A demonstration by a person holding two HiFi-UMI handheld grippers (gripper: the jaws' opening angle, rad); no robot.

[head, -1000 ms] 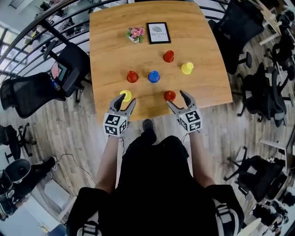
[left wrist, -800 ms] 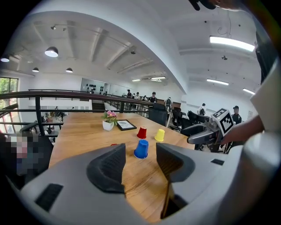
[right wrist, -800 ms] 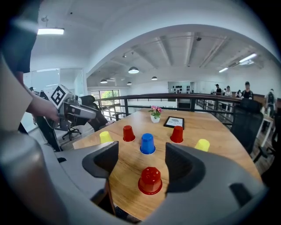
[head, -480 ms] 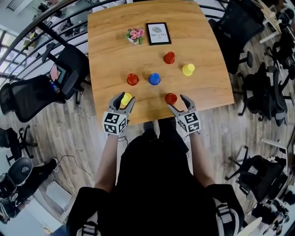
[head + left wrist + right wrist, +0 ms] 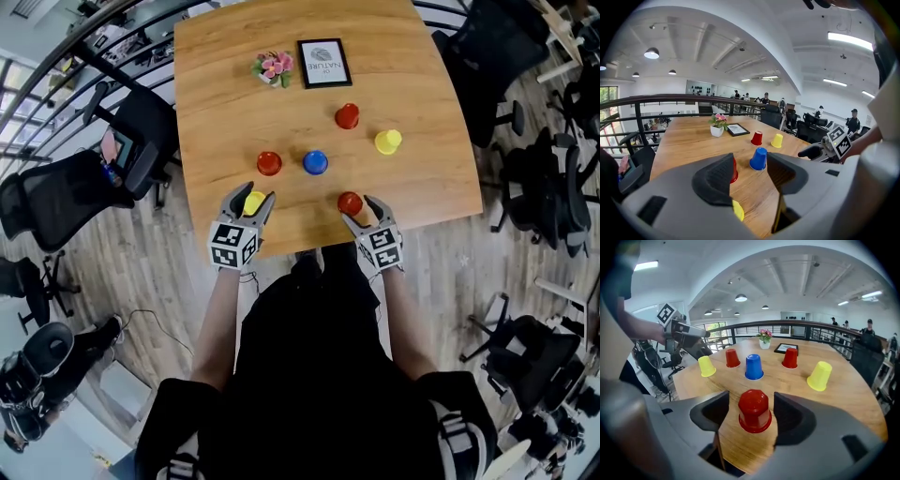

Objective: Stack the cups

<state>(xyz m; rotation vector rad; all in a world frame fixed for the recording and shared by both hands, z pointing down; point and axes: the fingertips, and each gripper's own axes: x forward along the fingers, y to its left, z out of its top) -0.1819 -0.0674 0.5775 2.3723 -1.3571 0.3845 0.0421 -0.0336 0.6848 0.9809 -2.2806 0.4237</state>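
Six upturned cups stand on the wooden table [image 5: 216,112]. The near yellow cup [image 5: 254,201] sits between the jaws of my open left gripper [image 5: 249,199]. In the left gripper view only an edge of this yellow cup [image 5: 738,211] shows, low beside the left pad, untouched. The near red cup [image 5: 350,202] stands between the jaws of my right gripper [image 5: 357,208], which are closing. In the right gripper view, gaps remain on both sides of that red cup [image 5: 754,411]. Farther off stand a red cup [image 5: 269,163], a blue cup [image 5: 315,162], another red cup [image 5: 347,116] and a yellow cup [image 5: 387,142].
A small flower pot [image 5: 272,67] and a framed picture [image 5: 324,63] stand at the table's far side. The table's near edge runs just under both grippers. Office chairs [image 5: 66,192] and a railing surround the table.
Both grippers have moved forward a little, so each near cup now sits deeper between its jaws. The right gripper's jaws have narrowed slightly around the red cup.
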